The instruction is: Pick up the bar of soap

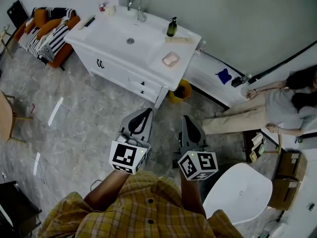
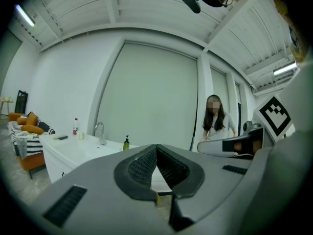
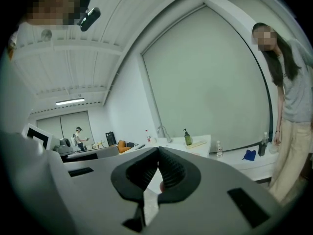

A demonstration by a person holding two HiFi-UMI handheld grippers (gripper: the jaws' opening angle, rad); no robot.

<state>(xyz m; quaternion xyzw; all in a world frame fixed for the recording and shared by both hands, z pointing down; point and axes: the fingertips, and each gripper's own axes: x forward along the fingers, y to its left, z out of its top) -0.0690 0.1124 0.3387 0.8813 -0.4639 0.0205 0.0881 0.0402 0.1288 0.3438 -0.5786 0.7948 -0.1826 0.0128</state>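
The pink bar of soap point(image 1: 171, 59) lies in a small dish on the right end of the white sink counter point(image 1: 114, 38), well ahead of both grippers. Behind it stands a green pump bottle point(image 1: 172, 27). My left gripper point(image 1: 146, 112) and right gripper point(image 1: 185, 118) hang side by side over the grey floor, pointing toward the vanity, far short of it. Both are shut and hold nothing. In the left gripper view the jaws of the left gripper point(image 2: 156, 147) meet at the tips. The right gripper view shows the right gripper point(image 3: 158, 150) closed the same way.
A faucet point(image 1: 136, 6) stands at the back of the sink. A yellow bin point(image 1: 181, 90) sits by the vanity's right corner, next to a white tub point(image 1: 218, 78). A person point(image 1: 277, 108) leans at the right. An orange sofa point(image 1: 47, 29) is far left.
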